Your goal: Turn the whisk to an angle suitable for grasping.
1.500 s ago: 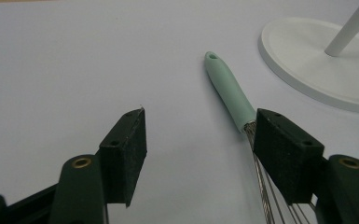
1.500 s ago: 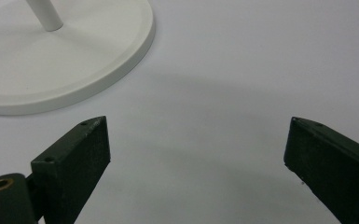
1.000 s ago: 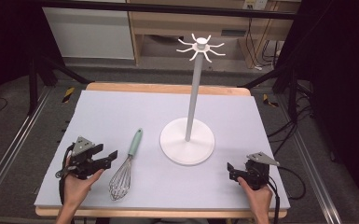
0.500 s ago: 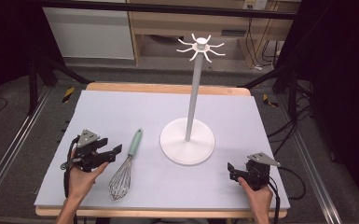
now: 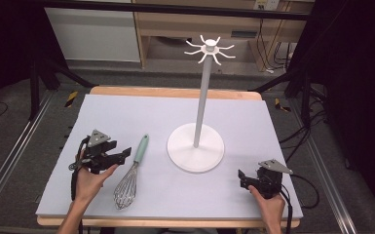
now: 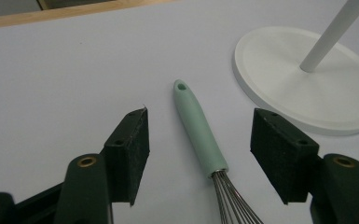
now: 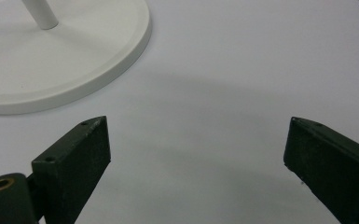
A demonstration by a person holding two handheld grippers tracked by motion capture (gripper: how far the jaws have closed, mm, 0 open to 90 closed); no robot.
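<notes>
The left gripper point(image 6: 199, 140) is closing its spread jaws, straddling the mint-green-handled wire whisk point(image 6: 199, 126) untouched; the right gripper point(image 7: 196, 154) is gaping over bare table point(image 7: 242, 70).

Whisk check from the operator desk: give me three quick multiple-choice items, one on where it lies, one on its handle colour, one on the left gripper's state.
1. The whisk lies:
A. left of the stand's base
B. on that base
C. hung on the hooks

2. Its handle is:
A. red
B. mint green
C. black

3. The left gripper is:
A. clamped on the handle
B. astride the handle without touching
C. holding the stand

Answers: 1 A, the high view shows it flat on the mat; 2 B, the left gripper view shows it; 3 B, the closing jaws show gaps either side.
</notes>
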